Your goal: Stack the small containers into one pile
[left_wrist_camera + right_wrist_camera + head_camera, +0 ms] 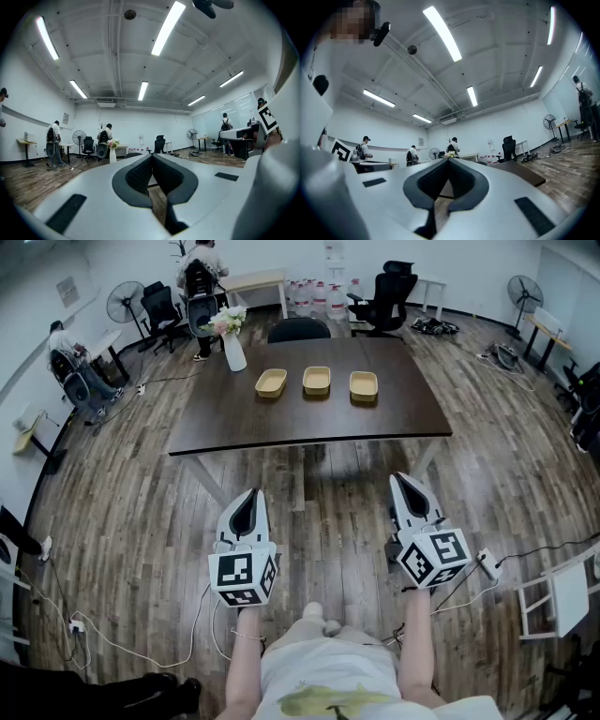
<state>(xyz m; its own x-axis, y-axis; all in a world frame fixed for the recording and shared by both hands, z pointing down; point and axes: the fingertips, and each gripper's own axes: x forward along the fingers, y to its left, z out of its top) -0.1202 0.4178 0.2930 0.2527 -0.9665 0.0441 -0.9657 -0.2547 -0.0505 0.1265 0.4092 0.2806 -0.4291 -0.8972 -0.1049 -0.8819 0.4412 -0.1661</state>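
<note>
Three small tan containers stand in a row on the dark table (pixel 309 418): left container (pixel 271 383), middle container (pixel 317 380), right container (pixel 364 385). None touches another. My left gripper (pixel 250 495) is held low in front of the table's near edge, over the wooden floor, jaws shut and empty. My right gripper (pixel 405 480) is held level with it to the right, also shut and empty. Both gripper views look up across the room with the jaw tips (pixel 151 157) (pixel 449 161) meeting; the containers do not show there.
A white vase with flowers (pixel 232 341) stands on the table's far left corner. A dark office chair (pixel 299 330) sits behind the table. Cables and a power strip (pixel 487 563) lie on the floor to my right. People, fans and desks are at the back.
</note>
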